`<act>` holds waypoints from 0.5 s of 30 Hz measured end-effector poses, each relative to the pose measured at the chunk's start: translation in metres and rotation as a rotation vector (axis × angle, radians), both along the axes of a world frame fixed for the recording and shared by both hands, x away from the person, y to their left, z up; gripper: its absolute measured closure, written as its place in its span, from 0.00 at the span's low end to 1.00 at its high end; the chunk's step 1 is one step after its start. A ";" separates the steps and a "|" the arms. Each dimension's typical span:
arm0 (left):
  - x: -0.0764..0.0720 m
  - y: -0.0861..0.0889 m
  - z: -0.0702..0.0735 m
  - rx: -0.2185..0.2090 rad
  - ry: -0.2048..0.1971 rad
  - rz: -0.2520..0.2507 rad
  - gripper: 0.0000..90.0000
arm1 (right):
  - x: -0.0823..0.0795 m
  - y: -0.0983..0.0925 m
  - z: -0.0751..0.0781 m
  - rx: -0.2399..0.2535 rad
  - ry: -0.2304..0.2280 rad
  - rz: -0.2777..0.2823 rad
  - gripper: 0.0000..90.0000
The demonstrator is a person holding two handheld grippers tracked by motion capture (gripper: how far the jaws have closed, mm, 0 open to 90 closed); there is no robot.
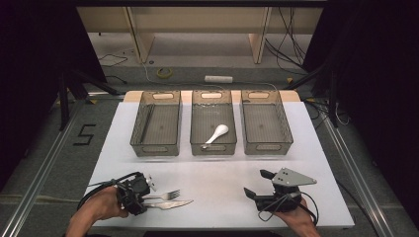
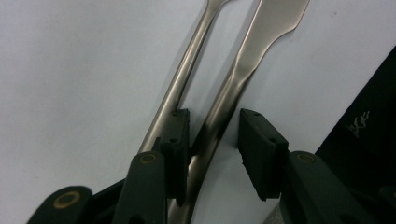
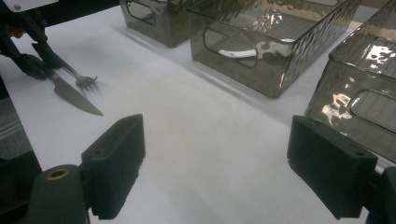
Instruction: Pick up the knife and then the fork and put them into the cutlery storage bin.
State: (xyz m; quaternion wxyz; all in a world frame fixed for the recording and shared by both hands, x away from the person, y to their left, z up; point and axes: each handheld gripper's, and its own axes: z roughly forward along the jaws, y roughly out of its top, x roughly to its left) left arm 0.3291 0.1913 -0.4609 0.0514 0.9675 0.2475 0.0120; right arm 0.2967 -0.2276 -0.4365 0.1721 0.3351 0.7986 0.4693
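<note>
The left gripper [image 2: 212, 149] lies low on the near left part of the white table [image 1: 217, 173], its jaws set around the handle of the knife [image 2: 233, 88]; one pad sits against the handle's left side, wedged between the knife and the fork [image 2: 184, 74] beside it, while the other pad stands a little off on the right, so the jaws are part spread and not yet pinching the knife. In the high view the knife [image 1: 170, 203] lies flat with its blade pointing right, and the fork [image 1: 165, 195] lies just behind it, almost parallel, tines to the right; the two handles run close together under the gripper [image 1: 136, 197]. The person's left hand [image 1: 101, 207] wraps that gripper from the near edge.

The right gripper [image 1: 257, 185] rests near the front right of the table, well apart from the cutlery, its jaws spread wide with bare table between them; in its own view the pads [image 3: 116, 158] frame nothing but white surface.

Across the far half stand three smoky clear bins in a row: the left bin [image 1: 143, 131], the middle bin [image 1: 197, 128] with a white spoon [image 1: 217, 133] lying in it, and the right bin [image 1: 281, 126].
</note>
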 end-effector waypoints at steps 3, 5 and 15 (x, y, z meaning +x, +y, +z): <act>0.000 -0.003 0.000 0.012 -0.001 -0.011 0.71 | 0.000 0.000 0.000 0.000 0.001 -0.001 0.22; 0.000 -0.002 0.000 0.005 0.004 -0.009 0.72 | 0.000 0.001 0.000 -0.001 -0.001 0.000 0.22; -0.005 -0.006 0.001 0.022 -0.005 -0.109 0.85 | 0.000 0.000 0.000 -0.003 -0.002 0.001 0.22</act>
